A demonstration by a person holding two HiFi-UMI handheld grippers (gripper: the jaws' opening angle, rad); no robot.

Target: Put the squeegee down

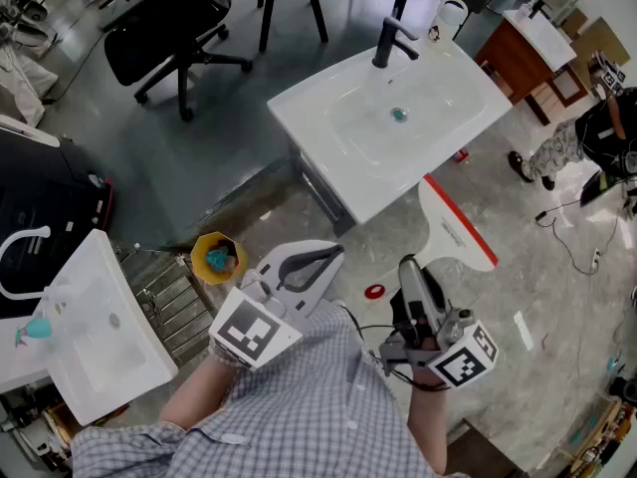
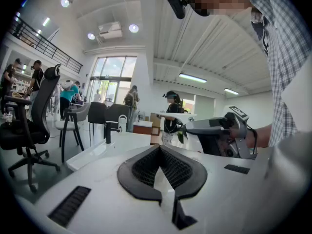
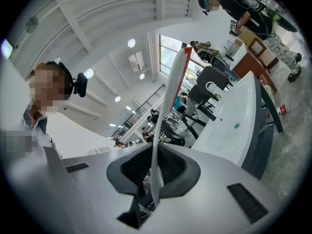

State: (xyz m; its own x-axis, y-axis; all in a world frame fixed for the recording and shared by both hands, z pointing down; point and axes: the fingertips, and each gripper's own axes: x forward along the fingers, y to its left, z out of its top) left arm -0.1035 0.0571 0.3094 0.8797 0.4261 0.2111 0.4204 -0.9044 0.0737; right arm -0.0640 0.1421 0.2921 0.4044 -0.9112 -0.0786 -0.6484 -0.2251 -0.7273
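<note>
Two grippers, one squeegee, two white washbasins. Nearest, my left gripper (image 1: 320, 258) has its jaws brought together on nothing; its own view (image 2: 159, 150) shows the dark pads meeting at the tip with only bare white between them. My right gripper (image 1: 411, 270), beside it and apart from it, is clamped on the single squeegee (image 1: 454, 223); in the right gripper view (image 3: 157, 147) the pads press on either side of its thin white stem (image 3: 169, 99). The squeegee runs forward out of these jaws, clear of the floor, with a red strip along one edge. Its far end comes near the front corner of the middle washbasin (image 1: 328, 118); contact cannot be judged. One yellow bin (image 1: 219, 257) stands on the floor between the second washbasin (image 1: 149, 347), at my left, and the middle one. Farther off, one black tap (image 1: 388, 40) rises from the middle basin, and one black office chair (image 1: 164, 23) stands beyond
</note>
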